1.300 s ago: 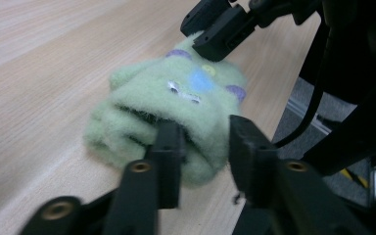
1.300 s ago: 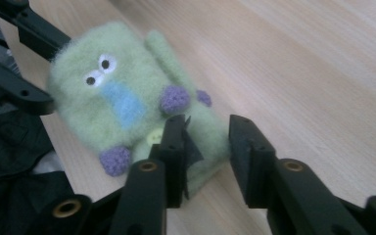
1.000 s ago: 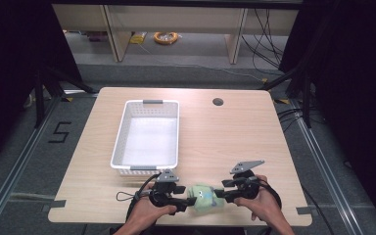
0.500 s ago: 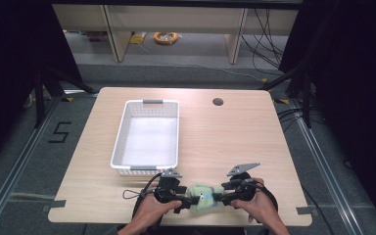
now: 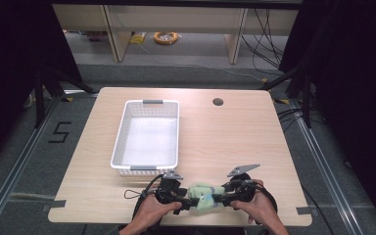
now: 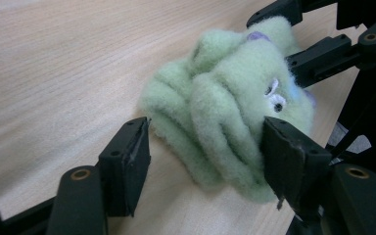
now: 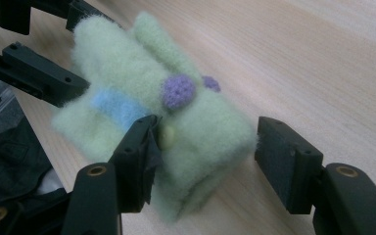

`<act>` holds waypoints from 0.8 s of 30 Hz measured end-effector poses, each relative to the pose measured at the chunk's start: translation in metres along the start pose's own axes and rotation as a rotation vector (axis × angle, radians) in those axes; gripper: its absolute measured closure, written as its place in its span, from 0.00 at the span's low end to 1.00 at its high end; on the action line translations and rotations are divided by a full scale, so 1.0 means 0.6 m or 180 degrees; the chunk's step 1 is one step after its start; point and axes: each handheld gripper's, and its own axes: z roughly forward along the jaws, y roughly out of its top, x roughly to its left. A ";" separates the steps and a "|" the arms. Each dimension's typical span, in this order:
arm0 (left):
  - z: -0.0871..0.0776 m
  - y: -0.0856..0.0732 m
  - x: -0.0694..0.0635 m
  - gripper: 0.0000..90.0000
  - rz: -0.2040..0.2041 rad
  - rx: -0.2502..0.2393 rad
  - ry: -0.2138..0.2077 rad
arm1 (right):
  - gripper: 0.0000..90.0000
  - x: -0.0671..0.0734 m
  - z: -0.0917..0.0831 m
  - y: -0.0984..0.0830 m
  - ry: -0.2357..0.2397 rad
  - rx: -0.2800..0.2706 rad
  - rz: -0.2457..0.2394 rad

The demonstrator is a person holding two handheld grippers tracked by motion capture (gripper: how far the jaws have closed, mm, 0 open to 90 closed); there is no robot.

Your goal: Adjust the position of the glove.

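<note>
Lying at table's [image 5: 254, 127] near edge, right of middle: bunched green fleece toy [image 5: 203, 196] between your two grippers. Your left gripper [image 6: 205, 147] spread, one jaw touching toy, other apart. Your right gripper [image 7: 205, 147] spread around toy's opposite end. White basket [image 5: 127, 132] sits behind, left of centre.

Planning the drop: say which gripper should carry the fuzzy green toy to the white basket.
Left, probably. The left gripper sits nearer the white plastic basket, with open jaws already flanking the fuzzy green toy.
</note>
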 end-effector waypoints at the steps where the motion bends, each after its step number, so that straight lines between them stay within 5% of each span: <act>1: 0.001 -0.001 -0.003 0.43 -0.0018 -0.0021 0.0017 | 0.48 0.000 0.004 -0.001 -0.0035 -0.0044 0.0020; 5: 0.004 -0.003 -0.007 0.49 0.0096 0.0022 -0.0036 | 0.48 -0.003 0.004 -0.002 0.0046 0.0037 0.0026; 16: 0.007 -0.006 -0.008 0.57 0.0129 -0.0001 -0.0120 | 0.52 -0.007 0.007 -0.004 0.0117 -0.0004 0.0065; 24: 0.011 -0.008 -0.009 0.68 0.0090 -0.0031 -0.0176 | 0.67 -0.008 0.010 -0.008 0.0337 -0.0006 0.0195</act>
